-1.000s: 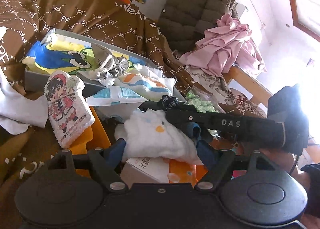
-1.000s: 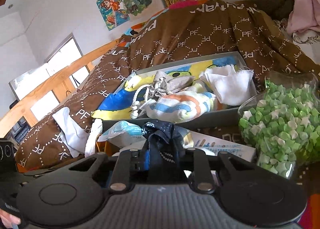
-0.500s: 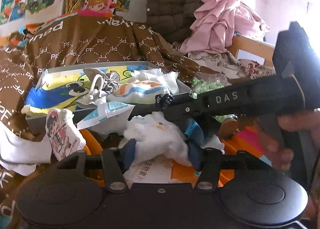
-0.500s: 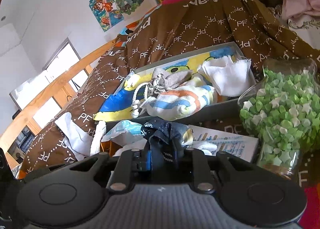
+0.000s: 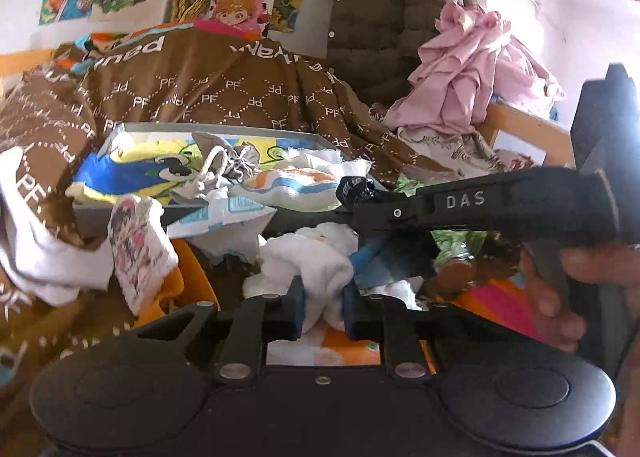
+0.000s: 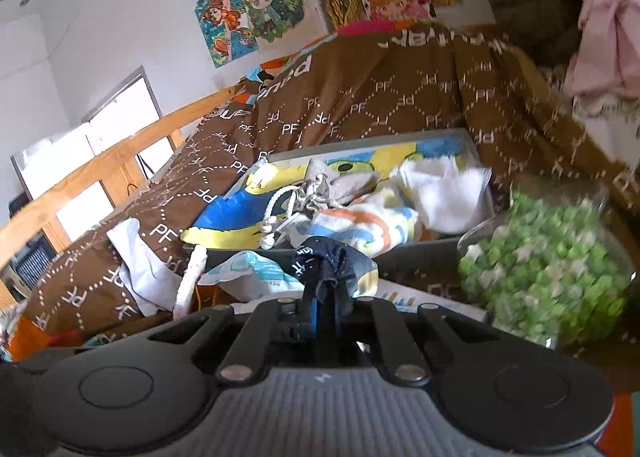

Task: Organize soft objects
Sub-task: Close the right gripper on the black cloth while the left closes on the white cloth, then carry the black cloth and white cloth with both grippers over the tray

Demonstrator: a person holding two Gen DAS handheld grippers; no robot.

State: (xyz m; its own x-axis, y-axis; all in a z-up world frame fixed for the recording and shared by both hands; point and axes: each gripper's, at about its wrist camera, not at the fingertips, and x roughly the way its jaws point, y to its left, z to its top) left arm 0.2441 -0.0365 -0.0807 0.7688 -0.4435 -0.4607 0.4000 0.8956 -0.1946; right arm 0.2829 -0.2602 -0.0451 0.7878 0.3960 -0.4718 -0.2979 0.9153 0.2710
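My left gripper is shut on a white fluffy soft toy, held low over the clutter. My right gripper is shut on a dark navy cloth with white print; the cloth also shows in the left wrist view, where it sticks out of the right gripper as that gripper crosses from the right. Behind both lies a grey box that holds a yellow and blue cushion, a grey drawstring pouch, a striped soft item and a white cloth.
A glass jar of green paper stars stands right of the box. A printed character pillow and a white cloth lie to the left. A brown patterned blanket, a brown jacket and pink clothes are behind.
The left gripper's jaws have closed tighter on the white toy. Both grippers have shifted slightly; the right one holds the dark cloth a little nearer the box.
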